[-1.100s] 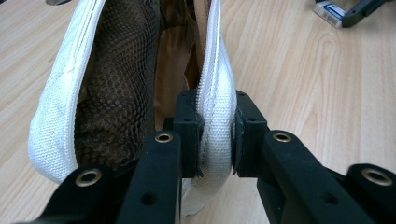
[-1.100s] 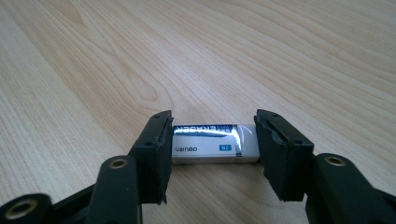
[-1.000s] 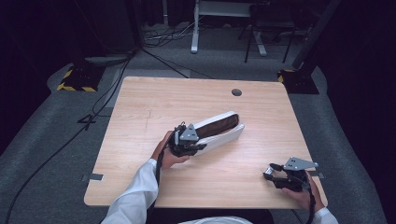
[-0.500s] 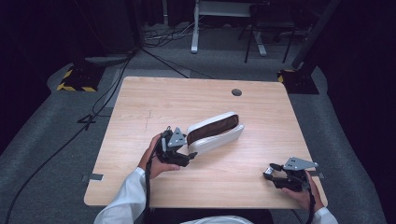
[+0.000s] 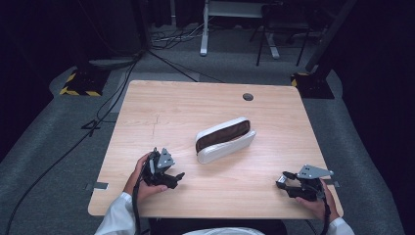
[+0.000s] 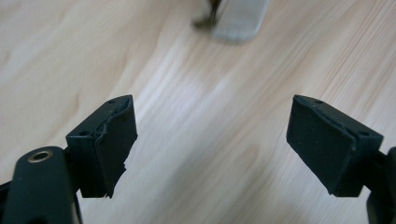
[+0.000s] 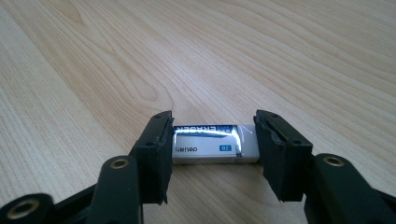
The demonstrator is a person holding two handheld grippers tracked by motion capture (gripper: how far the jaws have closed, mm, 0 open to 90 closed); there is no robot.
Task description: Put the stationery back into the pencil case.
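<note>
Right hand-held gripper [image 7: 212,149] clamping eraser [image 7: 215,143], left hand-held gripper [image 6: 210,140] wide, jaws just opened, pale wooden table [image 5: 186,107], dark room

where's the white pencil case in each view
High view: the pencil case lies open at the middle of the table, between the two grippers.
Left gripper view: a blurred white end of it sits at the top edge, above the open jaws.
Right gripper view: not in it; an eraser sits between the jaws.
Shared landmark: the light wood-grain tabletop.
</note>
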